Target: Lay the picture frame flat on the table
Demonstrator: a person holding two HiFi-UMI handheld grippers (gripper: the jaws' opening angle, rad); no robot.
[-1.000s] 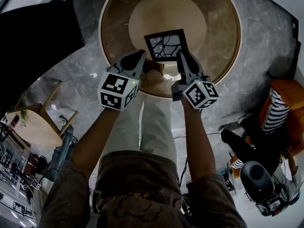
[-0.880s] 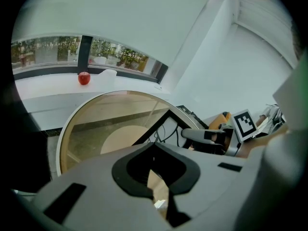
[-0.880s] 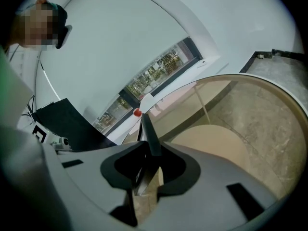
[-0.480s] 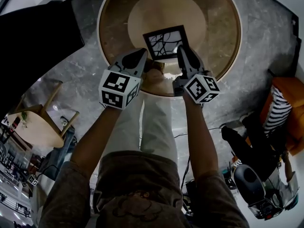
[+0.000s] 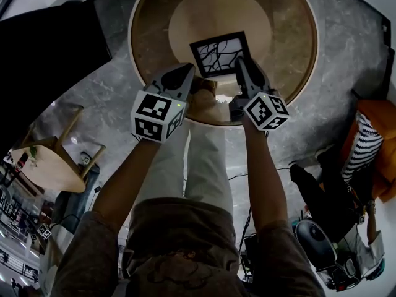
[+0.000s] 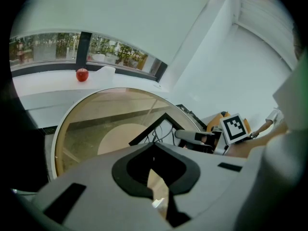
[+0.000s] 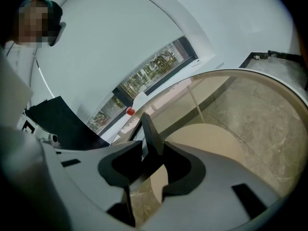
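1. Head view, looking steeply down. A black square picture frame holding a white print with dark looping lines (image 5: 219,54) sits on a round, brown-tinted glass table with a pale rim (image 5: 154,36), near the table's centre. It looks low and close to flat. The laying-down seems nearly finished, with letting go and drawing clear left to do. Whether the near edge is fully down cannot be told from here. The grey left gripper with a black-and-white marker cube (image 5: 187,68) points at the frame's near left corner, just beside it. The matching grey right gripper (image 5: 240,62) reaches the frame's near right corner.

2. Left gripper view. The left gripper (image 6: 154,146) has its jaw tips pressed together, with nothing pinched between them. Beyond them, the picture frame (image 6: 153,127) shows as a dark corner low over the glass table (image 6: 86,129). The right gripper (image 6: 185,134) meets the frame's far side.

3. Right gripper view. The right gripper (image 7: 153,146) has its jaws opening. The picture frame (image 7: 150,131), seen edge-on as a thin dark blade, stands between the jaws. The hold appears to be loosening rather than clamped tight. The glass table (image 7: 250,129) spreads out beyond.
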